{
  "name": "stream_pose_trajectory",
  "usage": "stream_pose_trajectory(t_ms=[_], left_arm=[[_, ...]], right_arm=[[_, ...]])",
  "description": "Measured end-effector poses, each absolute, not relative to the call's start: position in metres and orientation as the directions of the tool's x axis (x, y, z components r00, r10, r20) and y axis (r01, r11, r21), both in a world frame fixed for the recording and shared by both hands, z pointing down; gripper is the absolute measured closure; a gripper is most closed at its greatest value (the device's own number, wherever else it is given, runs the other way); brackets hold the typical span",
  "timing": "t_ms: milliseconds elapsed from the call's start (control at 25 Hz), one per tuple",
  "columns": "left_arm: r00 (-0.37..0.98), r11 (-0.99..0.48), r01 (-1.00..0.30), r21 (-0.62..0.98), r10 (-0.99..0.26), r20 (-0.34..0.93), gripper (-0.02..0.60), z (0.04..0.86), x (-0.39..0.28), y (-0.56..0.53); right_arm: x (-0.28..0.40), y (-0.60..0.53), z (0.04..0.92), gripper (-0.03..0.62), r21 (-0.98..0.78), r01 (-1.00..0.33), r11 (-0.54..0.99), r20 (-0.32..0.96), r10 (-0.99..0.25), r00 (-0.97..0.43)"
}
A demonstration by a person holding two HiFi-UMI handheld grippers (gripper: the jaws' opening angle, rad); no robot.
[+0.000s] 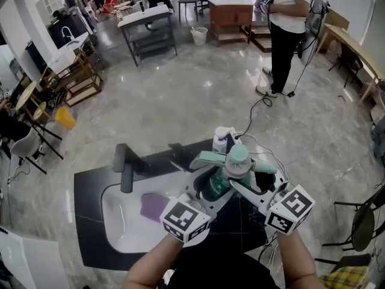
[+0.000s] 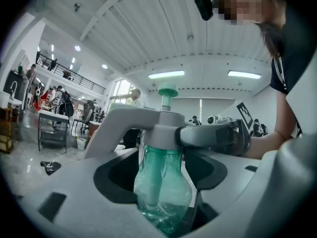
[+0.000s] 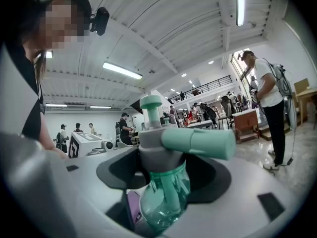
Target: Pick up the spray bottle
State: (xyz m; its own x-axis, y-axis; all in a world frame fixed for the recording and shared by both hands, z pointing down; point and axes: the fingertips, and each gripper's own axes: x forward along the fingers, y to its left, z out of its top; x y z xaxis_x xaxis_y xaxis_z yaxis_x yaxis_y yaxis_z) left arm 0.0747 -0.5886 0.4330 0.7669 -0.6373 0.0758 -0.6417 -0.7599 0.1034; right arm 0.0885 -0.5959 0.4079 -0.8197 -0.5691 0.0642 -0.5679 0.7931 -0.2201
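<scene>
Left tongs [image 1: 207,191], right tongs [image 1: 243,188] level (right clamps spray bottle [image 1: 238,160])

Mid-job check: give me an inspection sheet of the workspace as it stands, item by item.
Surface: black counter with a white sink and a black faucet.
Job's things: green spray bottle, upright between both grippers.
Clutter: purple pad in the sink; white bottle behind the spray bottle.
Grippers: left hand-held gripper has its jaws wide around the bottle; right hand-held gripper looks closed on it.
Cables: floor cable runs toward a standing person.
Surroundings: open hall, polished floor, worktable, yellow bin.
</scene>
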Motion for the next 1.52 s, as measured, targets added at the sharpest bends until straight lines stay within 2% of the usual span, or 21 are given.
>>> stream_pose_trajectory(t_ms=[360,1520], left_arm=[[0.807,-0.806,-0.590,0.053,-0.585,0.078,0.314,0.425,0.082,-0.584],[0.773,-0.774,-0.632,0.047,-0.624,0.115,0.314,0.407,0.068,-0.559]], right_arm=[[0.083,-0.589,0.402,0.329,-0.233,-0.540,0.809,0.074,-0.539,-0.839],[0.068,-0.559,0.381,0.328,-0.221,-0.532,0.818,0.072,-0.530,-0.845]])
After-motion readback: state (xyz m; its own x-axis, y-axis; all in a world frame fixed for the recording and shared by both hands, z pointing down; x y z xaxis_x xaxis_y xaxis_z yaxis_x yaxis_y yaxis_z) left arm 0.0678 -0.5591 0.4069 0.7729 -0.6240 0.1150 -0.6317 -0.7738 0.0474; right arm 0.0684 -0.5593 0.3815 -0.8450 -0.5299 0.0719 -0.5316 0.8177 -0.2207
